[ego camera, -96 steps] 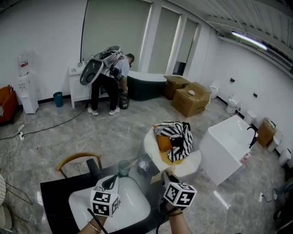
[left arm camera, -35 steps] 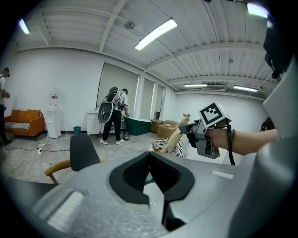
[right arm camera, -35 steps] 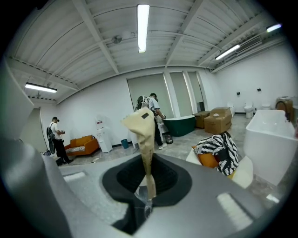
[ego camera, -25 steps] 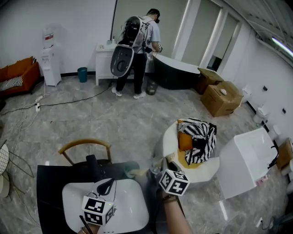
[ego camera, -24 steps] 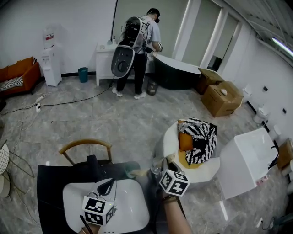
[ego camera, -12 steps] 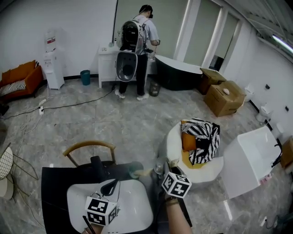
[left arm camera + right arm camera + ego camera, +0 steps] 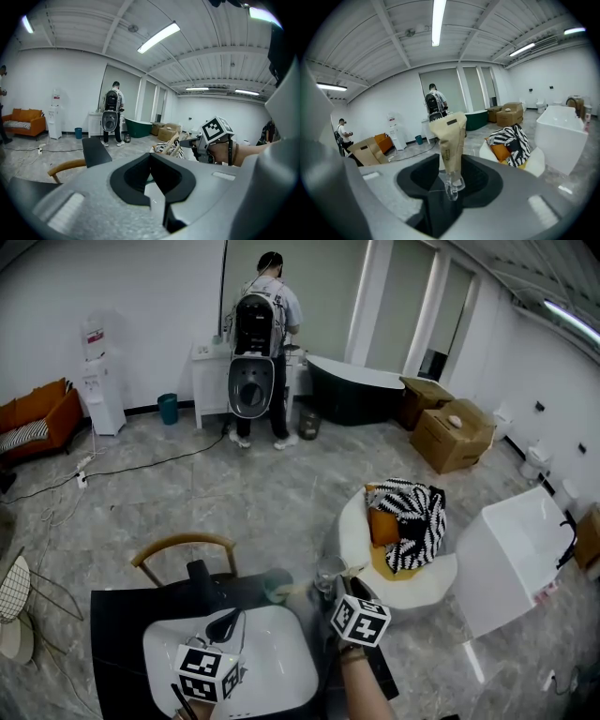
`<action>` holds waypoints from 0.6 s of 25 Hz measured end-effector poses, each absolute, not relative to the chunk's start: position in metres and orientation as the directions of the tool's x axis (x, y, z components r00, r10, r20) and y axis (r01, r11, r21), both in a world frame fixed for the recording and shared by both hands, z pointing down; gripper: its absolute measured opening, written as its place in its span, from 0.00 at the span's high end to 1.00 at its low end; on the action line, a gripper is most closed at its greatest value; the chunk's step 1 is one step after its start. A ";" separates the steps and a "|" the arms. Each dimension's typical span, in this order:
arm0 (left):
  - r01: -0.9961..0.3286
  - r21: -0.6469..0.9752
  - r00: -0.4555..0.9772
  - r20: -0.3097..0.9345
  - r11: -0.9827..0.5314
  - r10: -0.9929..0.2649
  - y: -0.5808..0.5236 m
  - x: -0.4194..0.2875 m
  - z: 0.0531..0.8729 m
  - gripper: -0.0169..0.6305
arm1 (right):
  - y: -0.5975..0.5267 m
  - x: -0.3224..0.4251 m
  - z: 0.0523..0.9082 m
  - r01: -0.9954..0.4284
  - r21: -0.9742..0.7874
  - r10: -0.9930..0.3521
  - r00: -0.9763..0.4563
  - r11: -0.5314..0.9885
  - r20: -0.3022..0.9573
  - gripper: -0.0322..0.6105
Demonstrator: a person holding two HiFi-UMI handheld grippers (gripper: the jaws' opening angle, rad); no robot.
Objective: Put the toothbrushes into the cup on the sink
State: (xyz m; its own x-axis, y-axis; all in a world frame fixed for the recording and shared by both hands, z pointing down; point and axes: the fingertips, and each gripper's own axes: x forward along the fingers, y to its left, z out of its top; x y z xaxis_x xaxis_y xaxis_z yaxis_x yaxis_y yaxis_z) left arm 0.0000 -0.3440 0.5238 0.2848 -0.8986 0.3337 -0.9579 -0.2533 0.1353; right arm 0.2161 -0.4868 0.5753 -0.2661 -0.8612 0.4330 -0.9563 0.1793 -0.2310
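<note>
Our right gripper (image 7: 450, 185) is opening its jaws around the toothbrush (image 7: 449, 140), near the cup (image 7: 328, 570) behind the sink (image 7: 272, 667). Our left gripper (image 7: 154, 185) is closed, empty. Next we lift away.

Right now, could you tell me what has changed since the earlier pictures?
The right hand-held gripper is opening its jaws, letting go of the wrapped toothbrush between them. The person behind has straightened up. The left hand-held gripper stays shut above the sink.

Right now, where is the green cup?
Head view: the green cup stands on the dark counter just beyond the white sink, left of the clear glass.
</note>
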 end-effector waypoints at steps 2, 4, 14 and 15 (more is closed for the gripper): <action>-0.957 0.137 0.286 0.332 -0.254 -0.899 -0.342 -0.001 0.522 0.96 | -0.481 0.216 0.574 -0.957 -0.227 -0.860 -0.265 0.180 0.437 0.72; -0.957 0.143 0.288 0.330 -0.254 -0.899 -0.339 -0.001 0.521 0.96 | -0.473 0.217 0.574 -0.957 -0.227 -0.858 -0.264 0.179 0.440 0.72; -0.943 0.155 0.328 0.299 -0.293 -0.896 -0.330 0.001 0.506 0.96 | -0.426 0.219 0.553 -0.965 -0.212 -0.868 -0.238 0.158 0.436 0.72; -0.943 0.151 0.330 0.295 -0.298 -0.897 -0.329 0.001 0.505 0.96 | -0.421 0.218 0.551 -0.965 -0.211 -0.869 -0.237 0.157 0.435 0.72</action>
State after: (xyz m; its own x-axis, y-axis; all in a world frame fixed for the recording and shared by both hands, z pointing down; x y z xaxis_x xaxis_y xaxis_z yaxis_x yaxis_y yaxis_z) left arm 0.0012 -0.3291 0.5047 0.3303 -0.8967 0.2947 -0.9427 -0.2977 0.1506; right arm 0.2181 -0.4207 0.5509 -0.2368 -0.8686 0.4352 -0.9648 0.1575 -0.2106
